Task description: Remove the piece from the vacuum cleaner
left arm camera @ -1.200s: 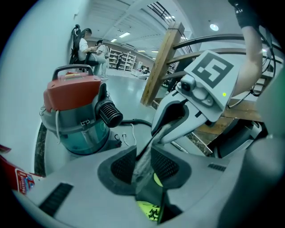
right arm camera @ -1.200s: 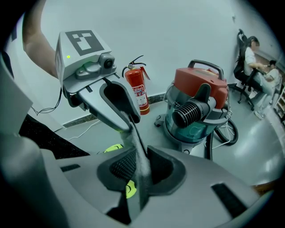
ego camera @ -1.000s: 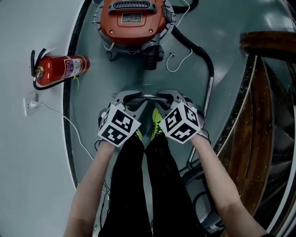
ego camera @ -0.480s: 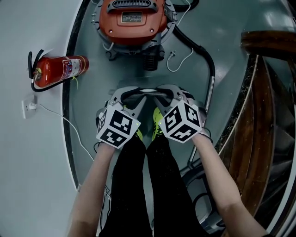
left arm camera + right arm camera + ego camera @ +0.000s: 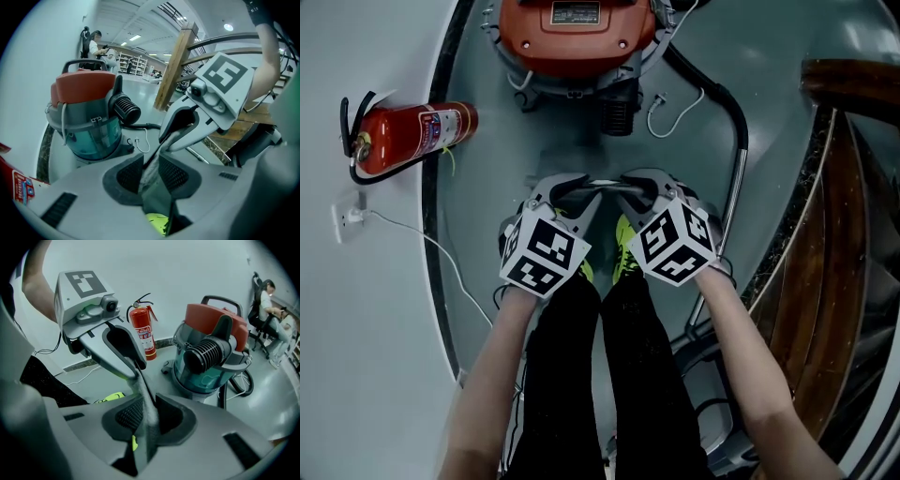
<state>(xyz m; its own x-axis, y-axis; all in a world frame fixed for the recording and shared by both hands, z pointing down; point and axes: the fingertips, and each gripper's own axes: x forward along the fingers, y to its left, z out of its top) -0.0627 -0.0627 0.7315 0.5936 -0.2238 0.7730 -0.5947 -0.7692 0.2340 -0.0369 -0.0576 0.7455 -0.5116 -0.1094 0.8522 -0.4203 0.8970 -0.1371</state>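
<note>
My head camera looks steeply down on the grey floor (image 5: 487, 187). The cameras on my left hand-held gripper (image 5: 151, 166) and right hand-held gripper (image 5: 149, 416) sit low and close, both facing the orange-lidded teal canister vacuum cleaner (image 5: 86, 117).

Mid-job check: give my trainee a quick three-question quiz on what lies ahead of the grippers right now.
1. True or false: the black hose is detached from the vacuum cleaner.
2. The vacuum cleaner's top is: A blue, B orange-red, C yellow.
3. Fill in: the red cylinder at the left of the head view is a ____.

Key
1. False: the ribbed end of the hose is plugged into the machine.
2. B.
3. fire extinguisher.
</note>
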